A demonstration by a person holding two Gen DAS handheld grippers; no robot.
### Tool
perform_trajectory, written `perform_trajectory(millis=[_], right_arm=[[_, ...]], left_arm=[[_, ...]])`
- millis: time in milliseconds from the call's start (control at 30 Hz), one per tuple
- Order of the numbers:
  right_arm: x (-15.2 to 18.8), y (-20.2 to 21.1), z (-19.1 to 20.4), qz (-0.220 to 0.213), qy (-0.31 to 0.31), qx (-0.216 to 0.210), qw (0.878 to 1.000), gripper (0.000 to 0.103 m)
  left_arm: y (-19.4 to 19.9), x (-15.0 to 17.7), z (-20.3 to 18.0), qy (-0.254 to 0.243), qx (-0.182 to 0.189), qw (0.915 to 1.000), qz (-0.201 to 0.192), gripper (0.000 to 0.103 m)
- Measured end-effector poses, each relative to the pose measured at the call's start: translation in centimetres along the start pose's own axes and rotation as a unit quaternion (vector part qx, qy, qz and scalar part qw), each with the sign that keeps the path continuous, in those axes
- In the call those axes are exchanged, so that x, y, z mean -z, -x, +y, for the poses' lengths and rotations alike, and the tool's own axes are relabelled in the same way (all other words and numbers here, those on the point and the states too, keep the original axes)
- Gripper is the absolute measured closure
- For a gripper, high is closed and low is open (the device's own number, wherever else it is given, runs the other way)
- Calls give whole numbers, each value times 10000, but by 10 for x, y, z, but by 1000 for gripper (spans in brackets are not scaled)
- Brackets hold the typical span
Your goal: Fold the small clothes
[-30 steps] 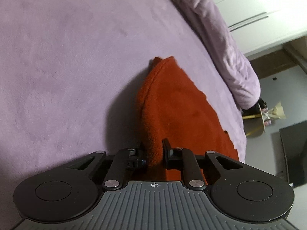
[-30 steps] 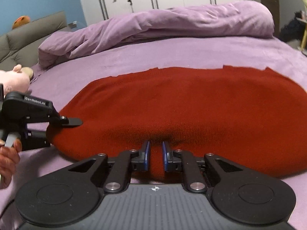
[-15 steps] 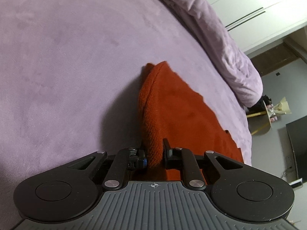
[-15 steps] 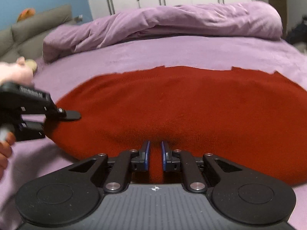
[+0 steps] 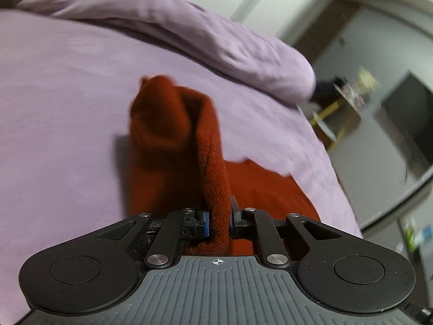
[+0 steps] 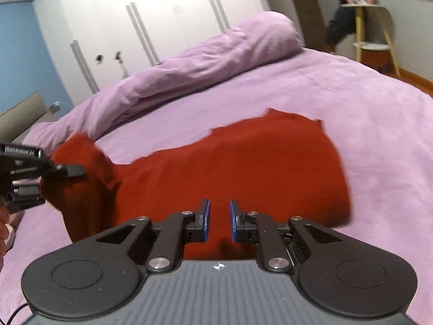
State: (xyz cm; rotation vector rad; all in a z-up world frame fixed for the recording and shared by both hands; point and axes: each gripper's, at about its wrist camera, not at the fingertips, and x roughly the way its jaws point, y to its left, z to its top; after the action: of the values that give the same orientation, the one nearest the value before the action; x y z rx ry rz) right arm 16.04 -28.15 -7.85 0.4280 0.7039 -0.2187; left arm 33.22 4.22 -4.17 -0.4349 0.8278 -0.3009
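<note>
A red knit garment lies on the purple bedsheet. My left gripper is shut on a bunched edge of the garment and lifts it off the bed; it also shows at the left of the right wrist view, holding the raised left end. My right gripper is open with a narrow gap, hovering over the garment's near edge with nothing between its fingers.
A rolled purple duvet lies along the far side of the bed, with white wardrobe doors behind. A yellow stool stands at the right. A dark screen stands beyond the bed edge.
My right gripper has let go of the garment's edge and opened. My left gripper has lifted its end of the garment and swung it up and over. Both views have tilted.
</note>
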Motion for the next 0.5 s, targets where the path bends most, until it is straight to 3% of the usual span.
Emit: perform_trajectory(millis=[133,200,233,300,433,500], right_arm=[[2,-1,-18,79,-80,87,9999,89],[3,0,-24,113,-68,117,9998,89],[3,0,-26,137,-45,135,9998,89],[1,-1,-30,179,-42,148,9997,89],[-9,-1,-22,123,-16,-23,9999,89],[-16,-3,-9,44,72,-233,9997,88]], left_arm=[[-48,26,-38,-686,-195,9964,454,89],[-57,42,-48,-999,-355,9934,437,84],[-54,46,-50,-1144,-372,9920,385,82],[-42,50,-53,-1417,-67,9887,478,67],[13,52,-43,-1626,479,9845,455,68],[33,51,-29,-1491,421,9874,326,66]])
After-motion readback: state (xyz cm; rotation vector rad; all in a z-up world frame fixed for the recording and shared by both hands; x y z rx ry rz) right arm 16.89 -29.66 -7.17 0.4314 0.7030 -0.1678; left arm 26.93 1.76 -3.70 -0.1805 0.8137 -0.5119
